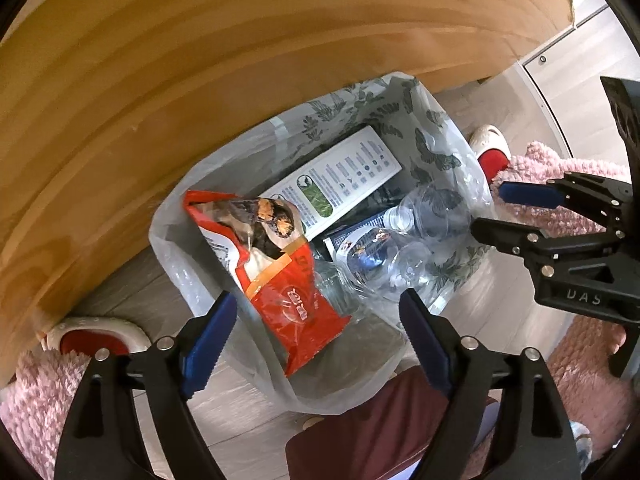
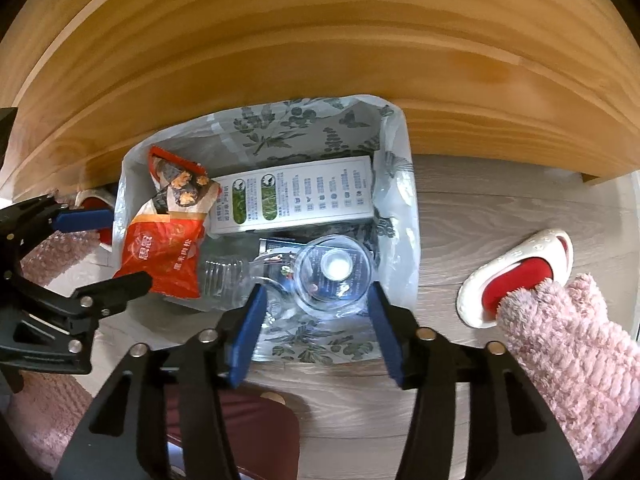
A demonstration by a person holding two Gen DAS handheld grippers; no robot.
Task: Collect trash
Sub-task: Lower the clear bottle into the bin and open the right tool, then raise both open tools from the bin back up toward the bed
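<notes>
Both your grippers hang over the trash bag (image 2: 394,216), which sits on the floor just below the wooden table edge (image 2: 320,60). The right gripper (image 2: 316,320) has its jaws spread with nothing pinched between them; the clear bottle (image 2: 335,270) sits straight below, standing nearly on end, cap toward the camera, already inside the bag. The left gripper (image 1: 316,336) is wide open and empty too, with the red snack bag (image 1: 276,280) right under it, long axis running near to far, its near end poking over the bag's rim. If that needs a shove, I'd say your left is the closer one.
</notes>
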